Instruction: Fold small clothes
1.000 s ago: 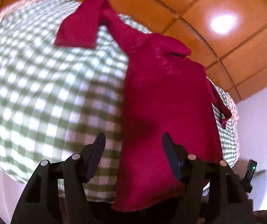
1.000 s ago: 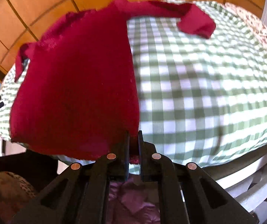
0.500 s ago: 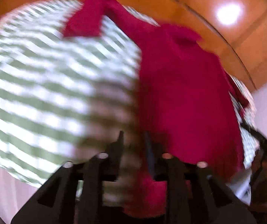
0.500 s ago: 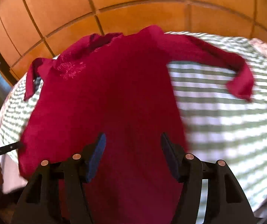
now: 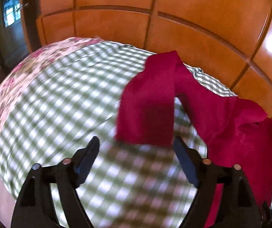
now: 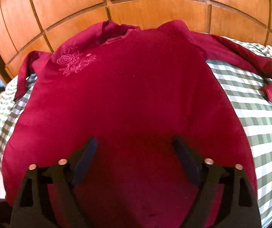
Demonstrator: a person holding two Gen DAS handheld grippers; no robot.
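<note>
A dark red long-sleeved shirt (image 6: pixel 128 98) with a rose embroidery (image 6: pixel 75 62) near the chest lies flat, front up, on a green and white checked cloth (image 6: pixel 259 117). Its collar points away from me. My right gripper (image 6: pixel 134 148) is open and empty, hovering over the shirt's lower body. In the left wrist view the shirt's left sleeve (image 5: pixel 151 104) lies folded back on itself on the checked cloth (image 5: pixel 59 104), with the body (image 5: pixel 236 133) to the right. My left gripper (image 5: pixel 136 148) is open and empty just in front of the sleeve's cuff end.
An orange wooden panelled wall (image 6: pixel 155 7) stands right behind the bed; it also shows in the left wrist view (image 5: pixel 193 19). A pink floral cloth (image 5: pixel 21 70) covers the bed's far left. A dark doorway (image 5: pixel 6 28) lies at the far left.
My right gripper let go of the shirt's hem and moved up over its body. My left gripper shut briefly at the hem, then opened and swung left toward the sleeve.
</note>
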